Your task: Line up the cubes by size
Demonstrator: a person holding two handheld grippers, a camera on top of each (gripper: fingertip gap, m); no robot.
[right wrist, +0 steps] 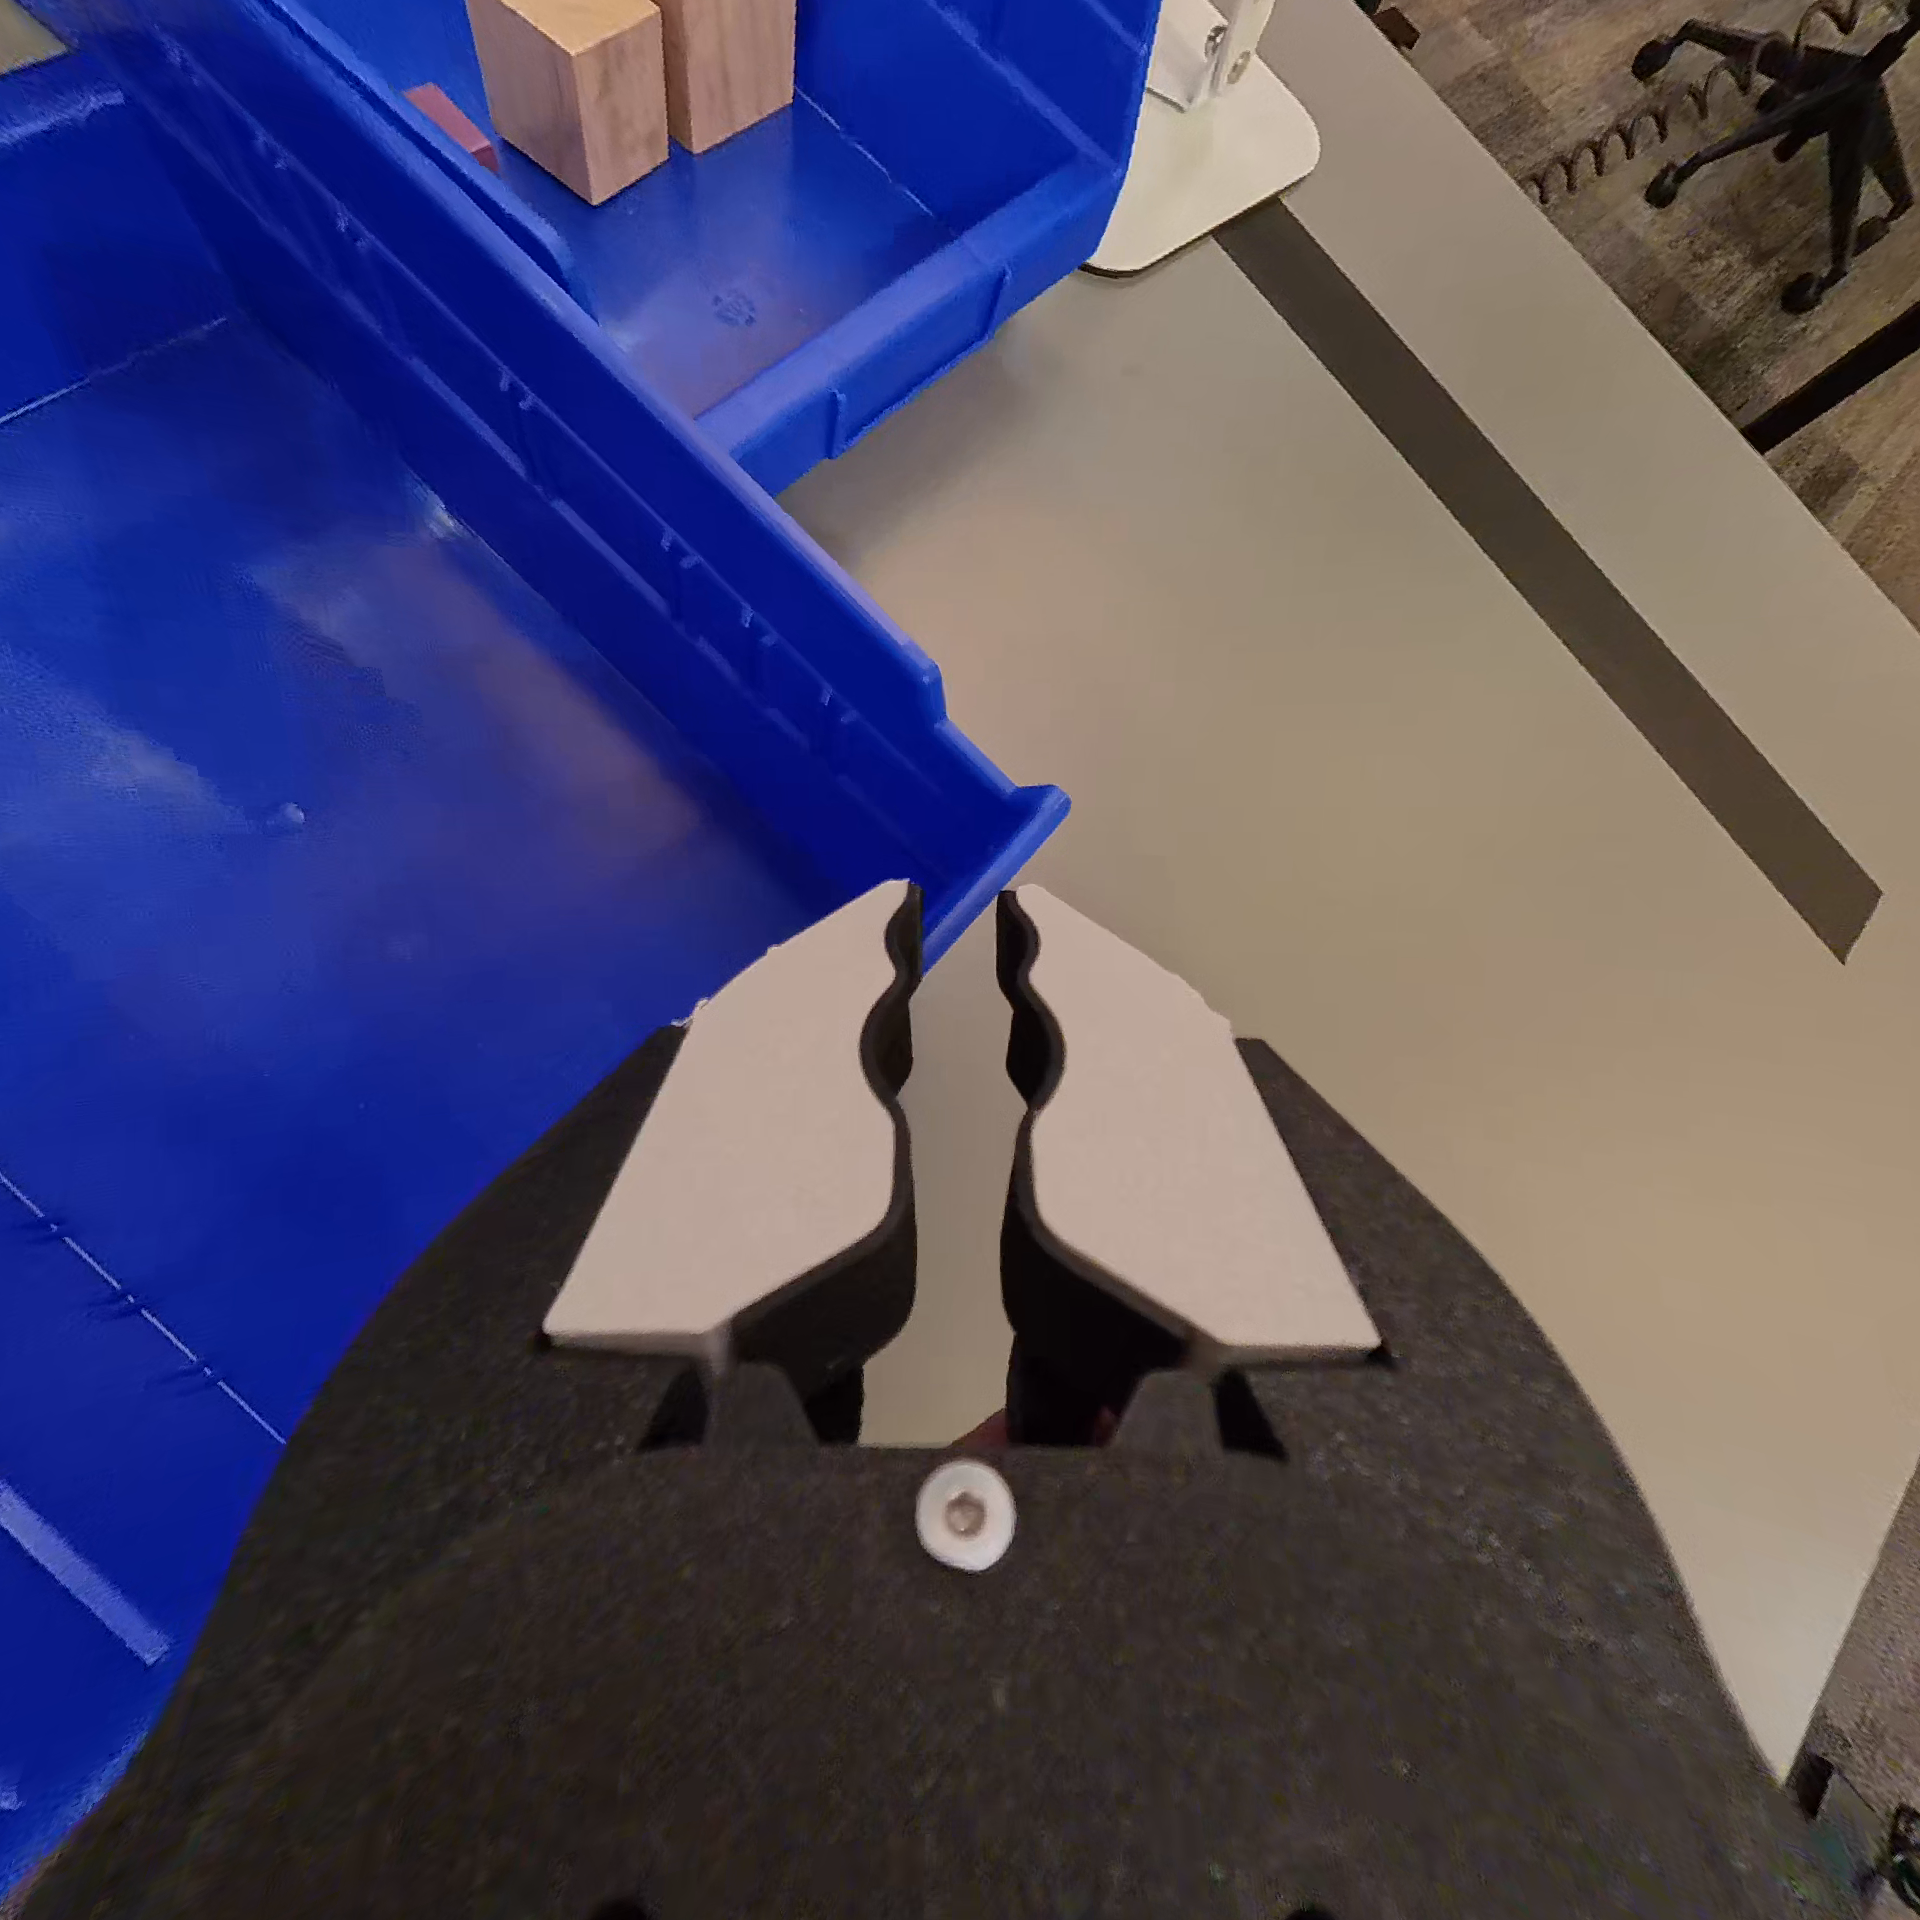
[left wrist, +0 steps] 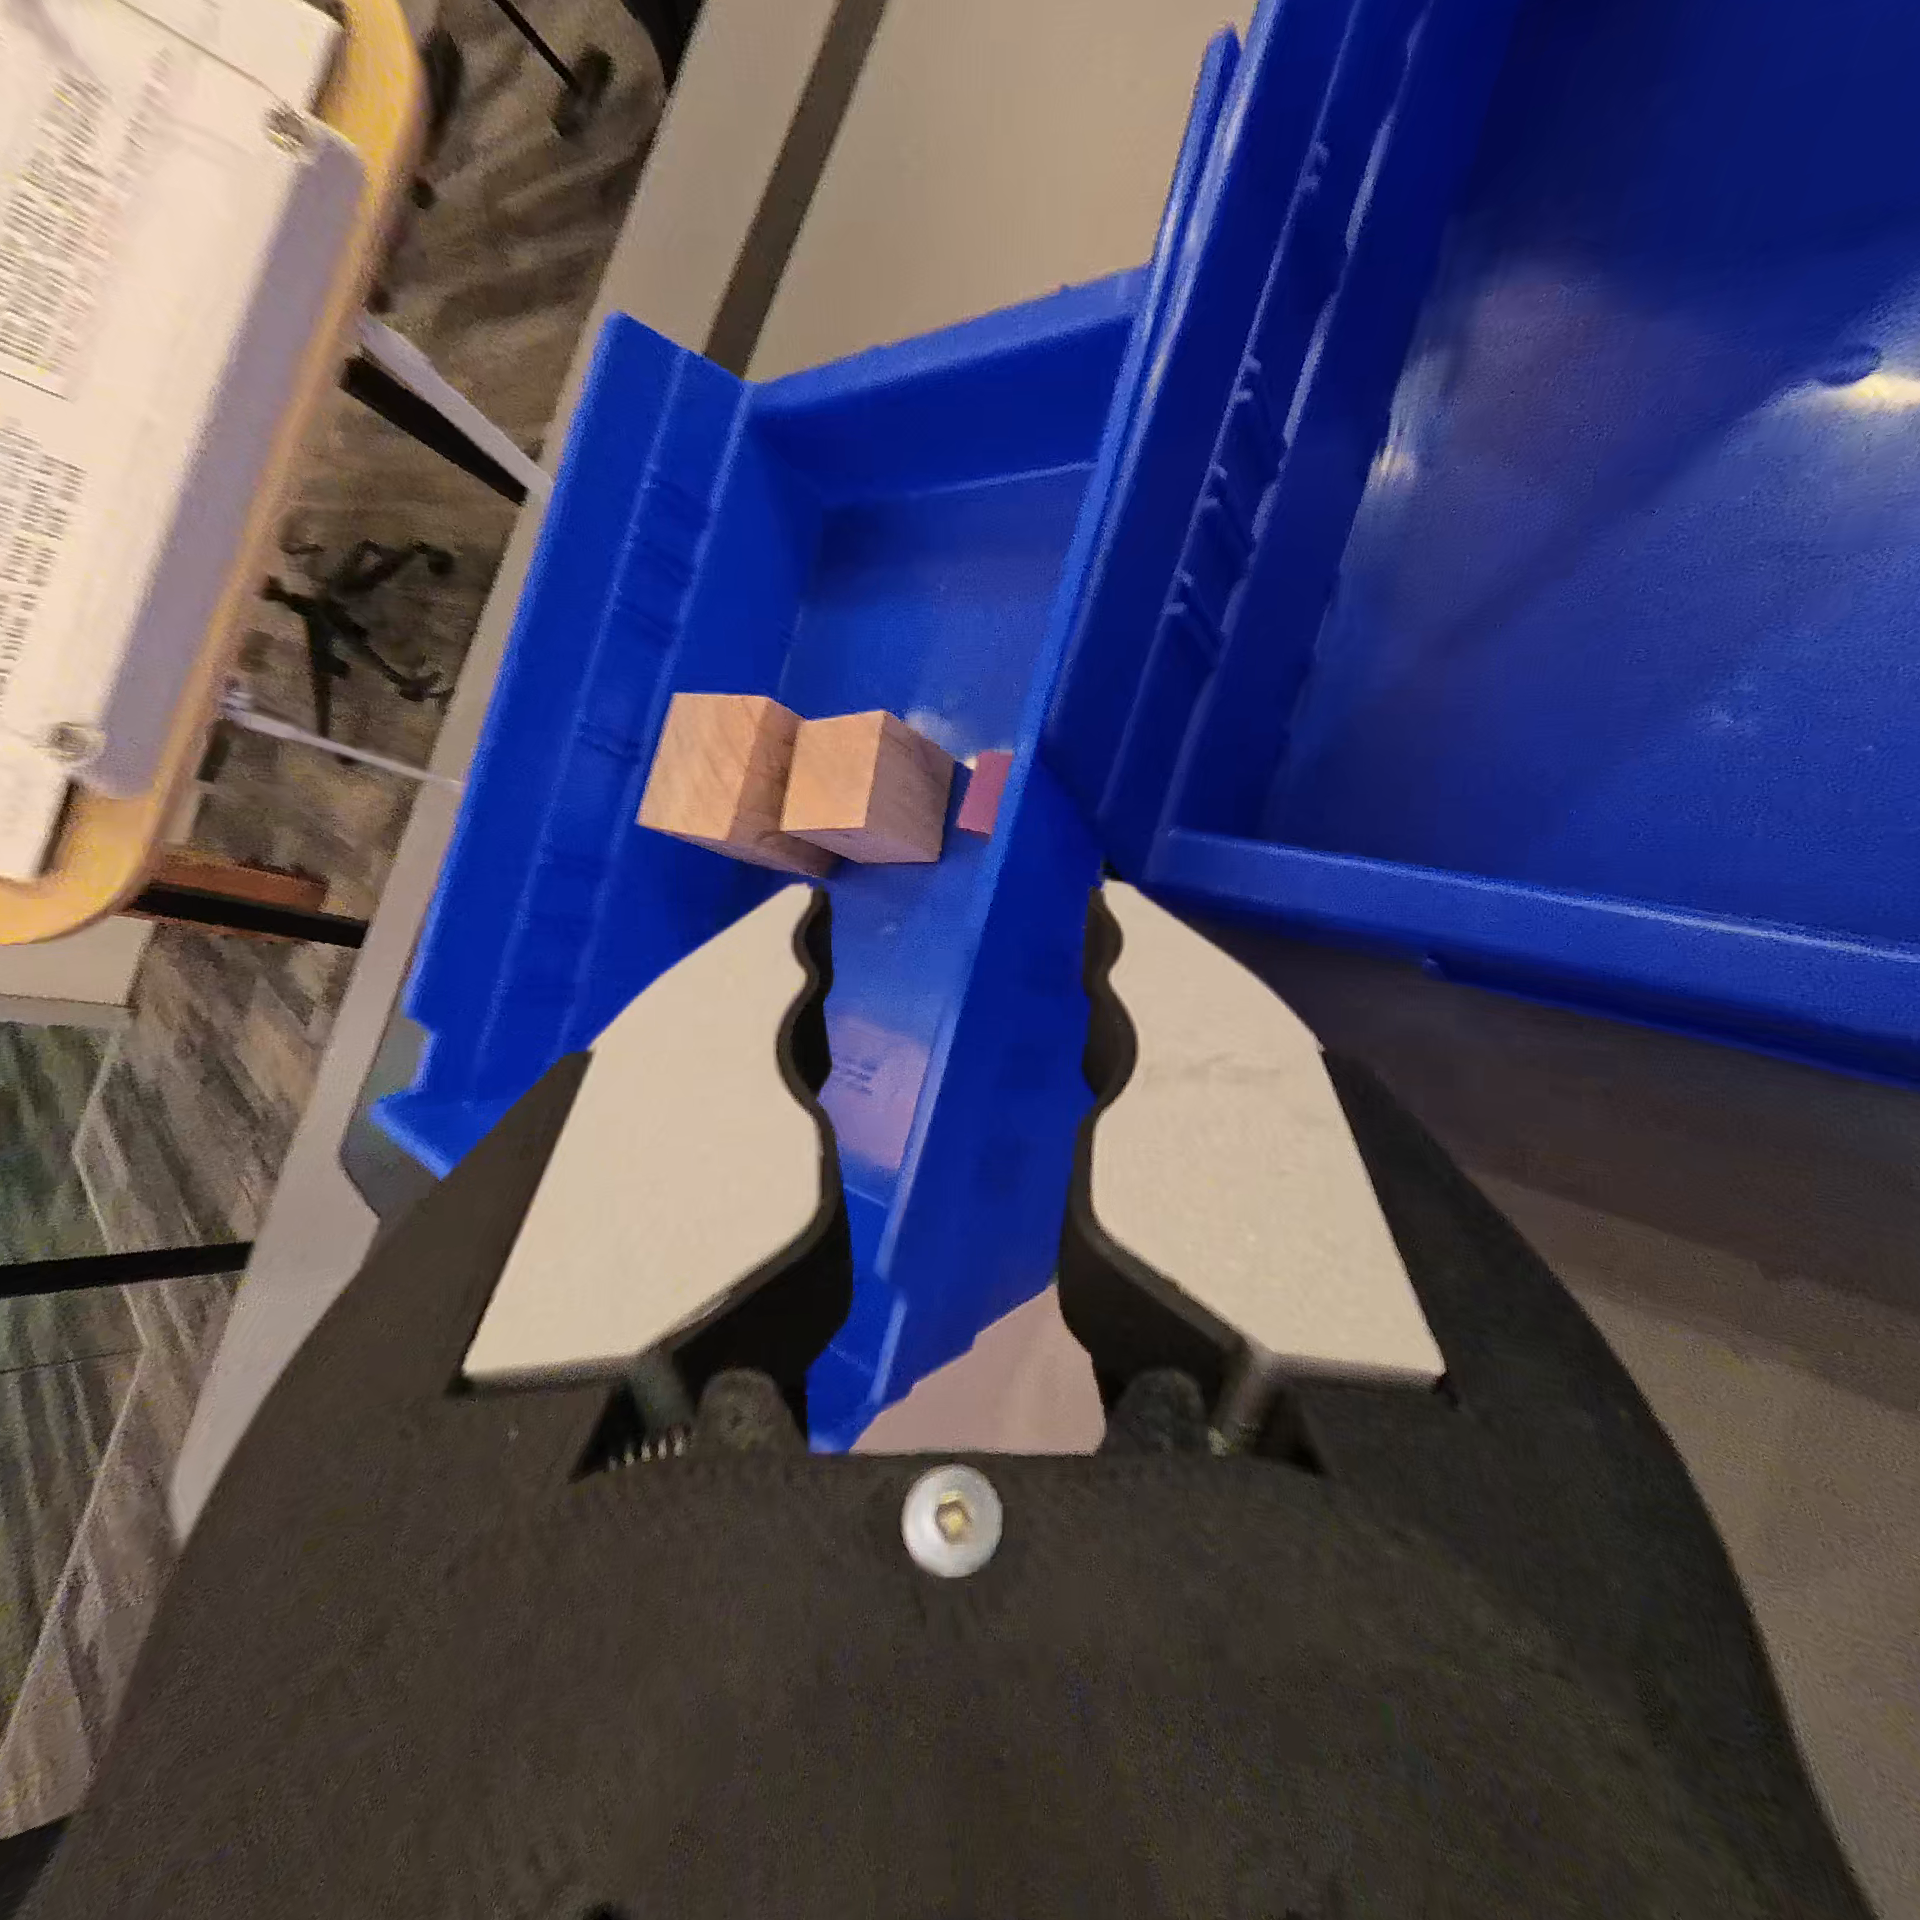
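cubes [left wrist: 790,784] in small blue bin [left wrist: 582,727]; left hand-held gripper [left wrist: 951,914] straddles bin wall.

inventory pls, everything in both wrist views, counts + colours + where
small bin: 1, blue, on the table beside the large bin, holds the cubes
large bin: 1, blue, beside the small bin, nothing visible inside
wooden cubes: 2, light wood, side by side in the small bin
small cube: 1, purple-red, against the small bin's wall, partly hidden
table: 1, grey, dark strip across it
white base: 1, on the table behind the small bin
chair base: 1, black, on the floor
printed sheet on a tan-rimmed surface: 1, left view's edge
left claw: open, astride the small bin's wall
right claw: narrowly open, at the large bin's corner, holds nothing
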